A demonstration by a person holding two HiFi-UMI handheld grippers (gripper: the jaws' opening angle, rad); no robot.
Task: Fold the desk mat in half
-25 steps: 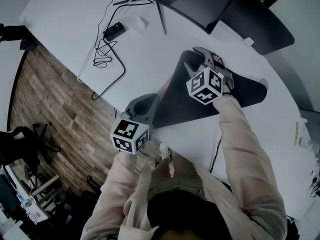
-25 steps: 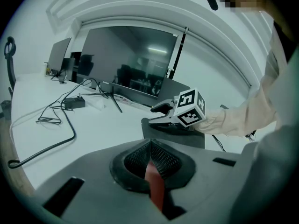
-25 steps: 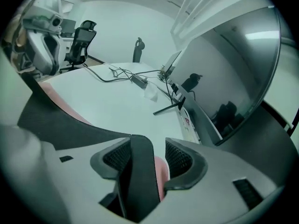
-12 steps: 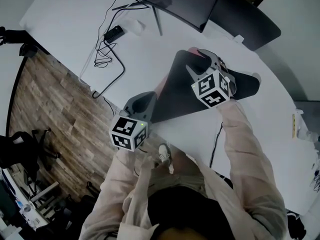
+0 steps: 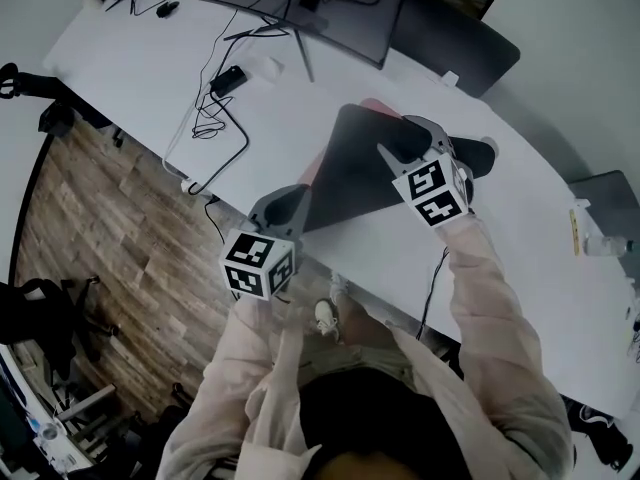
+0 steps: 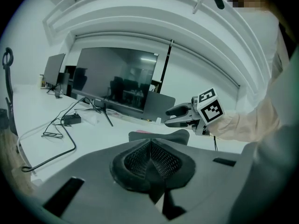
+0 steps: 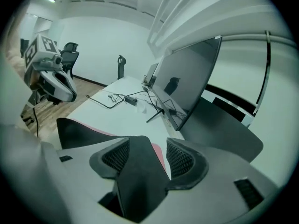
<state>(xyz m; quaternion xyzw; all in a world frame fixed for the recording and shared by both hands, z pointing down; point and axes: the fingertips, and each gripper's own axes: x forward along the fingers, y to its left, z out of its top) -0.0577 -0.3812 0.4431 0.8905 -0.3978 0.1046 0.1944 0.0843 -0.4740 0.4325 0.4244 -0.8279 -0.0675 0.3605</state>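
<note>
The left gripper (image 6: 150, 158) is clenched, its pads pressed together on what is judged to be the near corner of the desk mat (image 5: 360, 163). The right gripper (image 7: 147, 157) has just been opened wide, and a mat corner is left lying loose between its pads, unclamped. The mat is spread on the white desk (image 5: 150, 58), toward one o'clock from the left gripper. Its edges are lifted so that a pink underside is exposed, presumably ready for folding over. The gap at the right pads is shown only by the right gripper view. The mat's whole outline is given only by the head view.
</note>
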